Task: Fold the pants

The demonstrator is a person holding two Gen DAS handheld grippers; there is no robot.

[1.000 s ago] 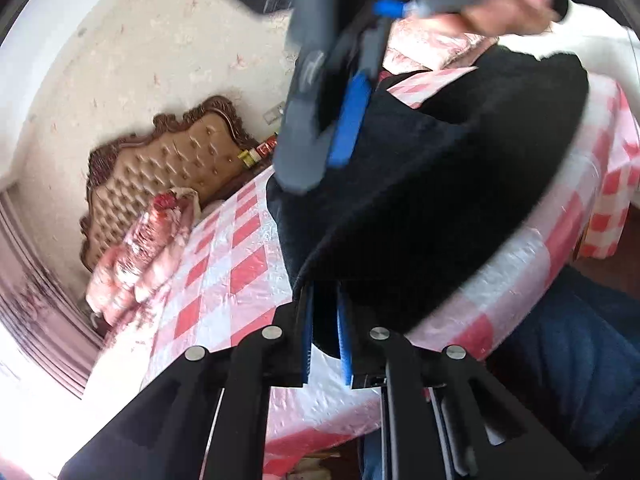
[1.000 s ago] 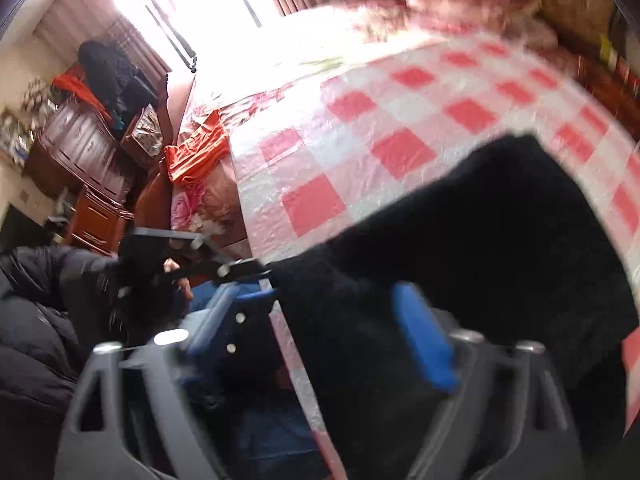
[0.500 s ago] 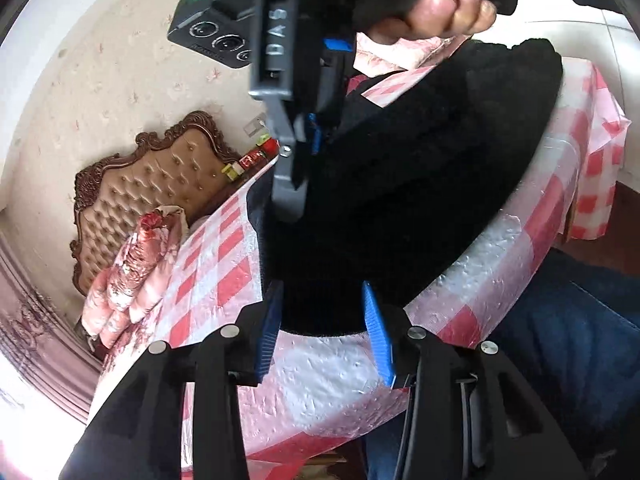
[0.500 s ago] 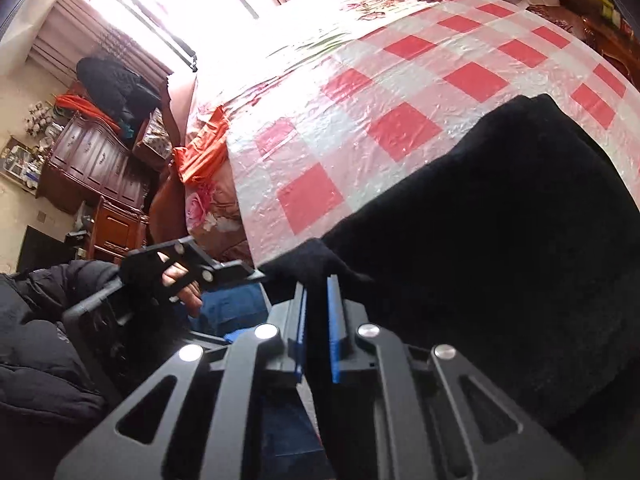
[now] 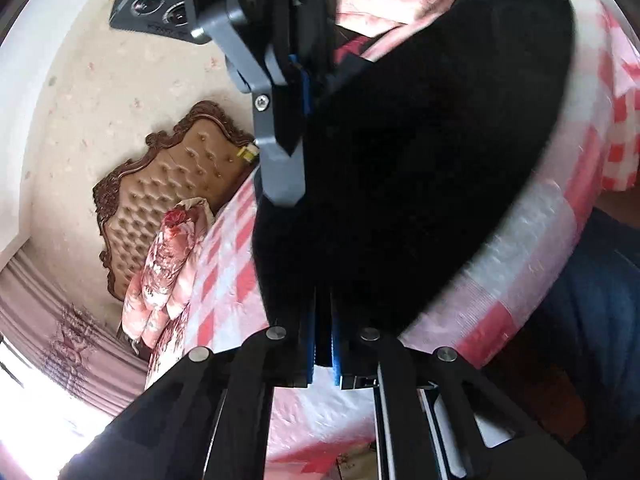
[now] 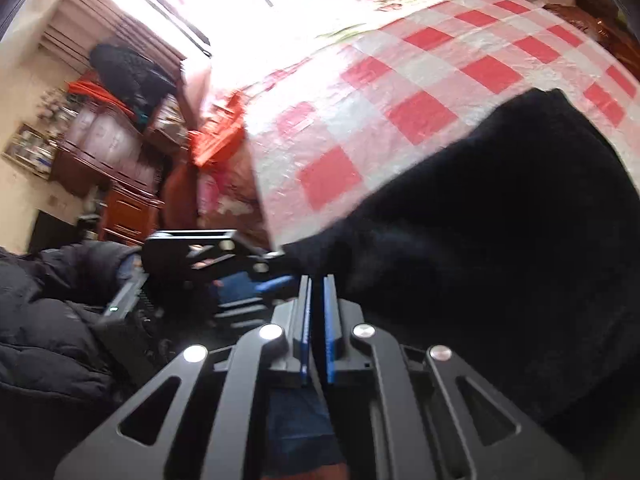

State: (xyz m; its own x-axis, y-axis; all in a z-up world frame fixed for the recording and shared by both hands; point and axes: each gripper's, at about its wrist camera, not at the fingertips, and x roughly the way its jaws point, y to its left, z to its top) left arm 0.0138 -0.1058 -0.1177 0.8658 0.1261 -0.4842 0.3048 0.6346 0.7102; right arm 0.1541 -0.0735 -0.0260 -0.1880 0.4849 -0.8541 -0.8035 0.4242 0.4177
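Observation:
Black pants [image 5: 420,160] lie on a bed under a red-and-white checked cover [image 5: 520,248]. My left gripper [image 5: 323,300] has its blue pads closing tight on the near edge of the cloth. The grey right gripper [image 5: 298,140] comes in from above and pinches the same edge further along. In the right wrist view the pants [image 6: 500,240] spread to the right, and my right gripper [image 6: 316,280] is closing on their corner with black cloth at its tips. The left gripper [image 6: 272,272] holds the edge just to the left, at the side of the checked cover [image 6: 360,120].
A tufted brown headboard [image 5: 180,184] and floral pillows [image 5: 168,264] stand at the bed's head. A person's jeans [image 5: 592,300] and dark padded jacket [image 6: 40,320] are close by the bed edge. Wooden dressers [image 6: 120,184] and an orange cloth [image 6: 216,140] lie beyond.
My left gripper opened, then shut again on the pants' edge. My right gripper went from wide open to shut on the corner. Both sank a little toward the bed.

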